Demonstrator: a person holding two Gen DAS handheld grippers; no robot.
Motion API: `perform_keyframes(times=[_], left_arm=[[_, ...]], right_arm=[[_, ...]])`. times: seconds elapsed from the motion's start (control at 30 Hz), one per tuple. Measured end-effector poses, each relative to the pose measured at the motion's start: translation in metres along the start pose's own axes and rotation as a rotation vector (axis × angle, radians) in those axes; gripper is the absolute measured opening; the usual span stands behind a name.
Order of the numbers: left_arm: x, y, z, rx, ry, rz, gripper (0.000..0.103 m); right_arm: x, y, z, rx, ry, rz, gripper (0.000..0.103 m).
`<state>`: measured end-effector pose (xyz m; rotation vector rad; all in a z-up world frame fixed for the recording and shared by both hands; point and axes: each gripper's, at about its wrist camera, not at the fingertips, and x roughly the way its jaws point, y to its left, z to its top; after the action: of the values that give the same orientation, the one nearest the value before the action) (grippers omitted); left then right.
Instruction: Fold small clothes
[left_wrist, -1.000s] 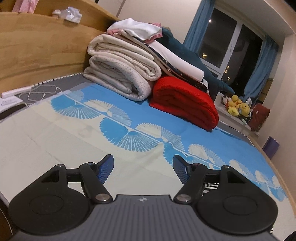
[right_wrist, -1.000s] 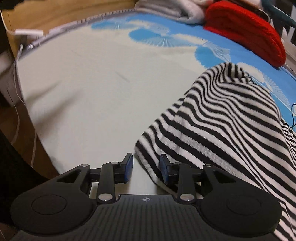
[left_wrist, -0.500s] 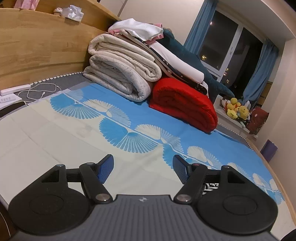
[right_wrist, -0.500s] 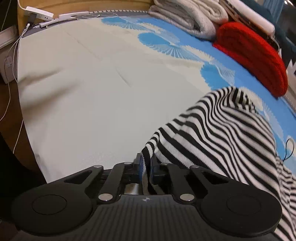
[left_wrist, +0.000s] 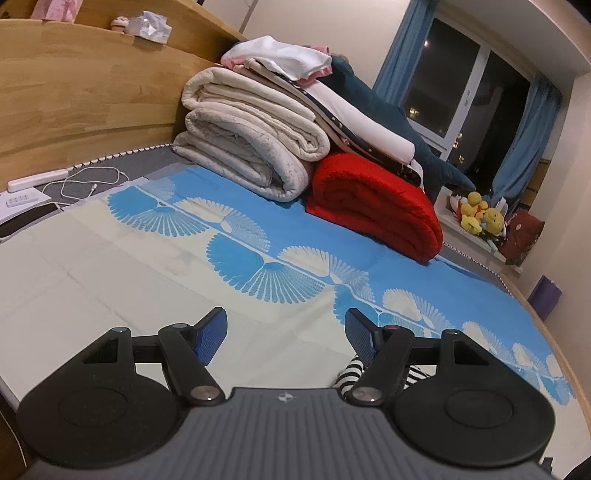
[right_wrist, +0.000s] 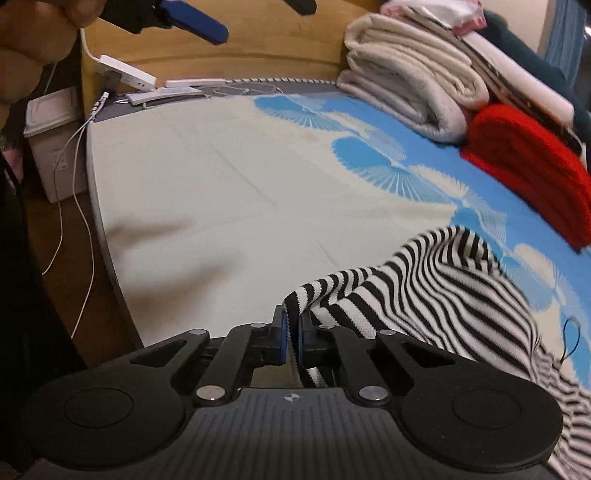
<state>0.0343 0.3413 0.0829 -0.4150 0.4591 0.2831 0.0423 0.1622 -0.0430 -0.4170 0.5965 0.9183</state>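
Observation:
A black-and-white striped garment (right_wrist: 424, 295) lies on the bed at the right of the right wrist view. My right gripper (right_wrist: 291, 332) is shut on its near corner and holds that corner lifted off the sheet. My left gripper (left_wrist: 286, 330) is open and empty above the bed. A small piece of the striped garment (left_wrist: 351, 373) shows just under its right finger. One blue finger of the left gripper (right_wrist: 195, 20) shows at the top left of the right wrist view.
Folded cream blankets (left_wrist: 251, 147) and a red rolled blanket (left_wrist: 373, 206) are stacked at the back by the wooden headboard (left_wrist: 74, 96). Power strips and cables (right_wrist: 129, 79) lie at the bed's left corner. A white bin (right_wrist: 51, 140) stands on the floor.
My right gripper closed on the striped garment's corner and lifted it up and back. My left gripper stayed open and drifted a little, with the garment edge now showing beneath it.

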Motion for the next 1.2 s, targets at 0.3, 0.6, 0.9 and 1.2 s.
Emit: perform_keyframes(times=[0.3,0.6,0.9,1.2], left_arm=[[0.011,-0.015,-0.002,-0.005,0.019,-0.005,0.075],[0.032,-0.074,-0.009,0.035,0.052,-0.074,0.075],[0.068,-0.162,-0.034,0.16,0.127,-0.152,0.075],[0.084,-0.214,-0.069,0.349,0.182,-0.187,0.075]], right_arm=[[-0.058,-0.07,0.021,0.319,-0.113,-0.037,0.005],[-0.2,-0.228,-0.087,0.964,-0.37,-0.273,0.005],[-0.238,-0.284,-0.304,1.583,0.025,-0.525,0.008],[-0.283,-0.34,-0.25,1.218,-0.171,-0.358,0.019]])
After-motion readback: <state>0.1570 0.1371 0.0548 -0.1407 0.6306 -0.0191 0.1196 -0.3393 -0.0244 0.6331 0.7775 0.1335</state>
